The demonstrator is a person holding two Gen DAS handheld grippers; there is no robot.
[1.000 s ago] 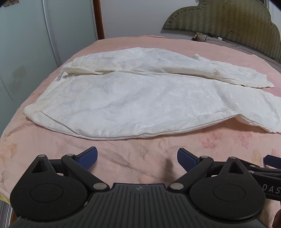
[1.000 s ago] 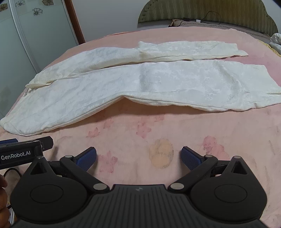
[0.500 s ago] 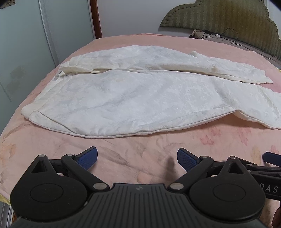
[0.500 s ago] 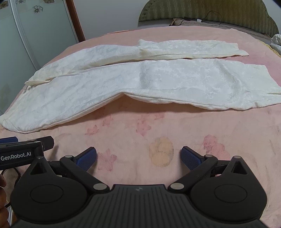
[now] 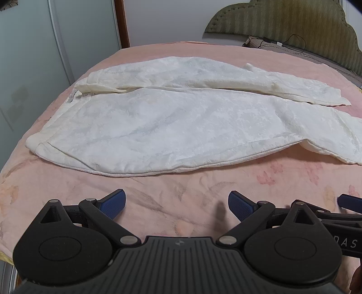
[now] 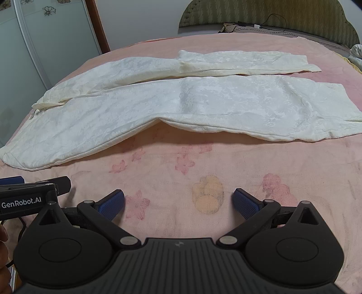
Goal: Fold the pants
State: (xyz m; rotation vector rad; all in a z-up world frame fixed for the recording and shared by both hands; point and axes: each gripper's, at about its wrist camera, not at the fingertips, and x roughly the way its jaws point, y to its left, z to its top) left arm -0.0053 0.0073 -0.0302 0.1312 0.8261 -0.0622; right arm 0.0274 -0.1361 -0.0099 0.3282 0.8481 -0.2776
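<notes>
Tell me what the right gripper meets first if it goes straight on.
Probably bare pink blanket; the right gripper is open, short of the pants, whose near edge comes next. Depth is uncertain.

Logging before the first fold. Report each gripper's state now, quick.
Left gripper: open, jaws spread wide, holding nothing, short of the white pants.
Right gripper: open, jaws spread wide, empty, over the pink bedspread.

A bed with a pink floral blanket [image 6: 181,162] fills the near scene. At its far end stands a scalloped olive-green padded headboard [image 6: 294,15], a black cable [image 6: 275,19] draped against it. Frosted sliding wardrobe doors [image 5: 27,67] line the left, beside a brown wooden post [image 5: 122,24] and pale wall [image 5: 165,20].
</notes>
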